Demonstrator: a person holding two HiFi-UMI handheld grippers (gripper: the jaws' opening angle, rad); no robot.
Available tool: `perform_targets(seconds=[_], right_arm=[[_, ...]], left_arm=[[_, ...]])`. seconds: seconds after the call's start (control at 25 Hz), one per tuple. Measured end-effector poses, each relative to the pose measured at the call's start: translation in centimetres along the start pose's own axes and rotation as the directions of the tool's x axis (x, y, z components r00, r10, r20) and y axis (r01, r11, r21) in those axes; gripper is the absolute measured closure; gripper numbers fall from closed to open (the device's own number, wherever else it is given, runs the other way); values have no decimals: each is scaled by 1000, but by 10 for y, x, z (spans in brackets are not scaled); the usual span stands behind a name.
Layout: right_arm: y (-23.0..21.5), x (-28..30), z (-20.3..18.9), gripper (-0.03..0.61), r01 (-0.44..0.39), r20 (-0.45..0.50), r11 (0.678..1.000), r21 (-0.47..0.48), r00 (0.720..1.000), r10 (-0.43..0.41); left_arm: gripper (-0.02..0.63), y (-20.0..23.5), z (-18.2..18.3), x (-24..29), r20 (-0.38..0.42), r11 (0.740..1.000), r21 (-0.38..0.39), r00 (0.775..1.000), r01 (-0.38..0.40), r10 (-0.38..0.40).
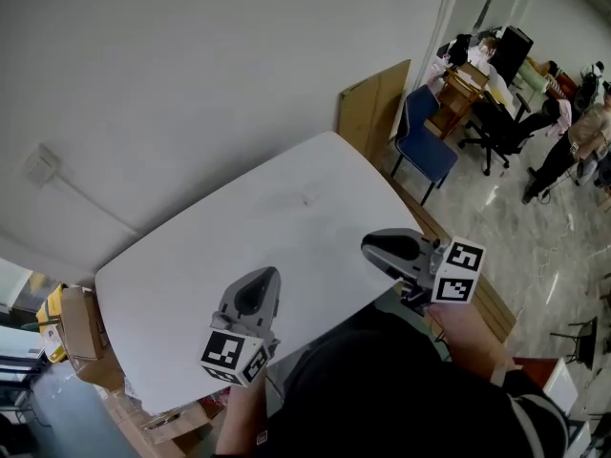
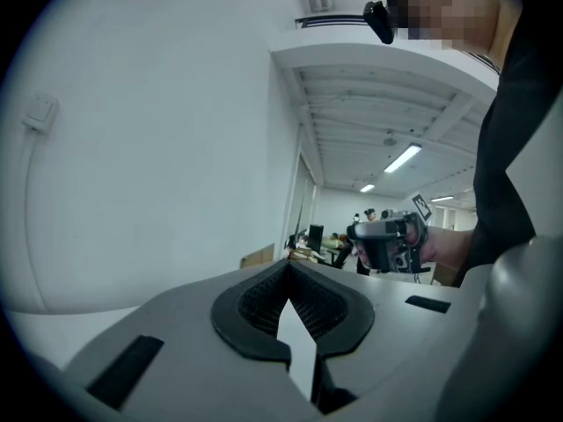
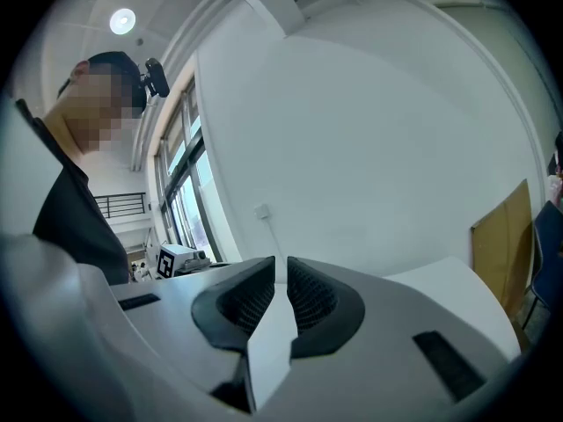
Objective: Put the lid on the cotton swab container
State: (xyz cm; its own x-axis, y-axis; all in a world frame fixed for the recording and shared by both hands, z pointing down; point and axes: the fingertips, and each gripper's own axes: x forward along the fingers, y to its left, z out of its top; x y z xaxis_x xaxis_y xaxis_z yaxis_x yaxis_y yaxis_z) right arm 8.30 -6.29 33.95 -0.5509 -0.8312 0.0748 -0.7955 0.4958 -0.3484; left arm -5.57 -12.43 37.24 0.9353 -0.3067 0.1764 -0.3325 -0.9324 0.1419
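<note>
With no cotton swab container or lid anywhere ahead of the fingers on the bare white table (image 1: 286, 208), the task looks unstarted: left gripper (image 1: 264, 276) fingers pressed together empty, right gripper (image 1: 368, 245) fingers closed to a thin slit.

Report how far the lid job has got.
Done: nothing that shows; no cotton swab container or lid appears on the white table or in any view. In hand: nothing; the left gripper and right gripper are both shut and empty, held at the table's near edge. Left: the whole job, finding both parts and fitting the lid.
</note>
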Motion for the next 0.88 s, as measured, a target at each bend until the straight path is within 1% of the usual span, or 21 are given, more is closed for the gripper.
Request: perform_targets(seconds=[0.2,0.4,0.52,0.64,0.88], right_arm=[[-17,24,-2,560,-92,-52,995,25,994,93],[-54,29,8,561,-154,-91,987,40,983,157],[-81,24,15,561,-175,-97,984,43,979,179],[-109,9,13,560,-189,-110,980,67,975,195],[-156,-6,15,560,-245,-118,963,114,959,258]], left_arm=[[601,8,-4,12,-8,998,-43,999,-52,52],[601,14,2,46,4,989,-104,994,-106,107],[601,11,9,75,-7,989,-89,993,-121,121],[601,0,13,103,-18,987,-80,990,-142,141],[601,-10,11,142,-52,971,-104,976,-216,211]])
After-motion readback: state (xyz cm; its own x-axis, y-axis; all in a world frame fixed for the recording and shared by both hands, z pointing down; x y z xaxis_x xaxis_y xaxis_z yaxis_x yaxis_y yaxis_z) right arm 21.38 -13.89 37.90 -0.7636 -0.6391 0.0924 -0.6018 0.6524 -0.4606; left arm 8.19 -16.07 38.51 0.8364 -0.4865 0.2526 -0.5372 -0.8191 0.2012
